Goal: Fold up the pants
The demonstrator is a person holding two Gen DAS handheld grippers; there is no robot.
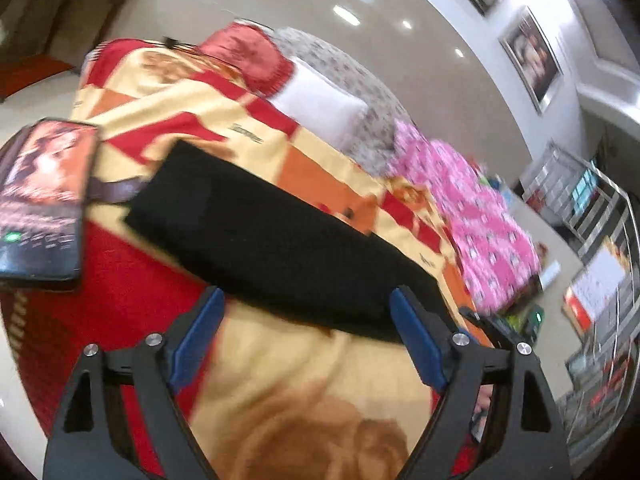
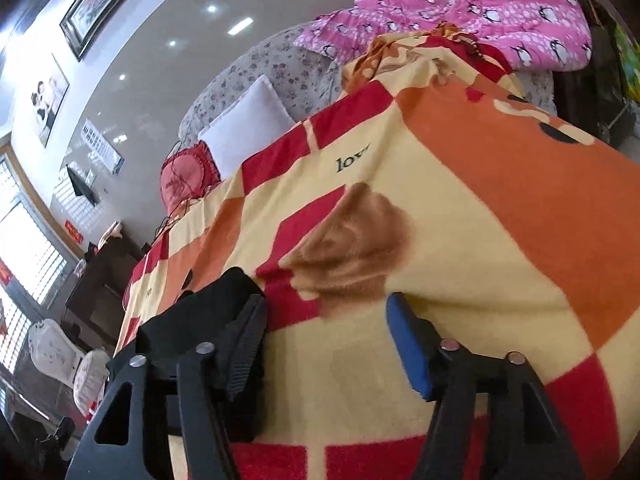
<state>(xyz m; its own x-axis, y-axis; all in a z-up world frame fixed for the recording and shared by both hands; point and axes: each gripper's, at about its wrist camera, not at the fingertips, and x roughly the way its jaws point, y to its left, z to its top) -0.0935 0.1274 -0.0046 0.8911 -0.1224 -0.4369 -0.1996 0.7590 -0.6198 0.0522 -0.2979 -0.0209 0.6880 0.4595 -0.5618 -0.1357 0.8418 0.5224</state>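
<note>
Black pants (image 1: 256,232) lie folded into a long strip on a red, yellow and orange blanket (image 1: 280,380). My left gripper (image 1: 308,304) stands open just short of the strip's near edge, nothing between its blue pads. In the right wrist view, part of the black pants (image 2: 200,312) shows behind the left finger (image 2: 244,344). My right gripper (image 2: 328,316) is open over bare blanket (image 2: 460,240), and its pads press on nothing.
A dark picture-printed book or case (image 1: 44,196) lies at the blanket's left. A white pillow (image 1: 320,108), a red cushion (image 1: 248,56) and a pink penguin-print quilt (image 1: 472,216) lie along the far side. Dark furniture (image 2: 100,280) stands beyond the bed's left edge.
</note>
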